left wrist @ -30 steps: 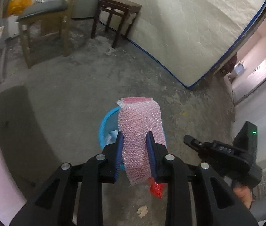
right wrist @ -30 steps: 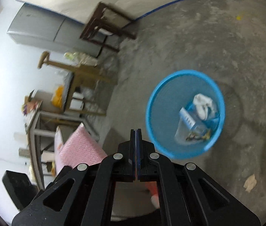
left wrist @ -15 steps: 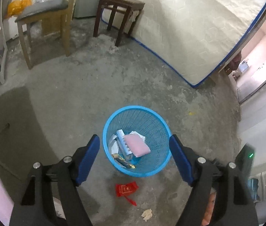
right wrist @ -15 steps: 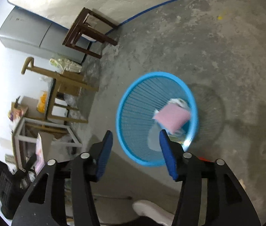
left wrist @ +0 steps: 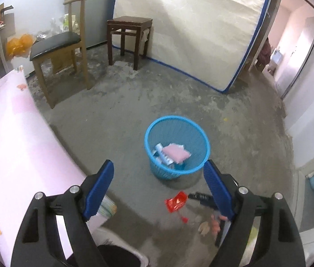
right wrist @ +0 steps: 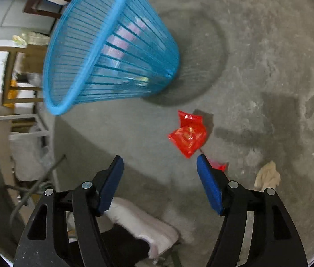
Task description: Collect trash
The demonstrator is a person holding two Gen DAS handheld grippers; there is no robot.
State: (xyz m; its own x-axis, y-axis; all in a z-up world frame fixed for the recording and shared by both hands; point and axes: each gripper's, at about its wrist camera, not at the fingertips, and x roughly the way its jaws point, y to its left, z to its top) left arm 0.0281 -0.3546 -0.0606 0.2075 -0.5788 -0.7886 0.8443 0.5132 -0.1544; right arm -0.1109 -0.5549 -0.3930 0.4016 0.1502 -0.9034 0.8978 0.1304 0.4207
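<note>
A blue mesh wastebasket (left wrist: 198, 162) stands on the concrete floor, with a pink bubble-wrap piece (left wrist: 176, 152) and other scraps inside it. My left gripper (left wrist: 158, 172) hovers back from the basket, its jaws opening and nothing between them. A red wrapper (left wrist: 176, 201) lies on the floor in front of the basket. In the right wrist view the basket (right wrist: 103, 44) looms close and the red wrapper (right wrist: 188, 133) lies just beyond my right gripper (right wrist: 160, 163), whose jaws are opening and hold nothing. A small red scrap (right wrist: 218, 165) lies beside the right fingertip.
A crumpled beige paper scrap (right wrist: 267, 175) lies on the floor at the right. A pink-topped table (left wrist: 12, 138) fills the left. A wooden chair (left wrist: 61, 46), a dark stool (left wrist: 130, 35) and a leaning mattress (left wrist: 197, 29) stand behind. A shoe (right wrist: 141, 224) shows below.
My left gripper opened and dropped the pink bubble wrap into the basket, then drew back. My right gripper opened from shut and sank low toward the red wrapper on the floor.
</note>
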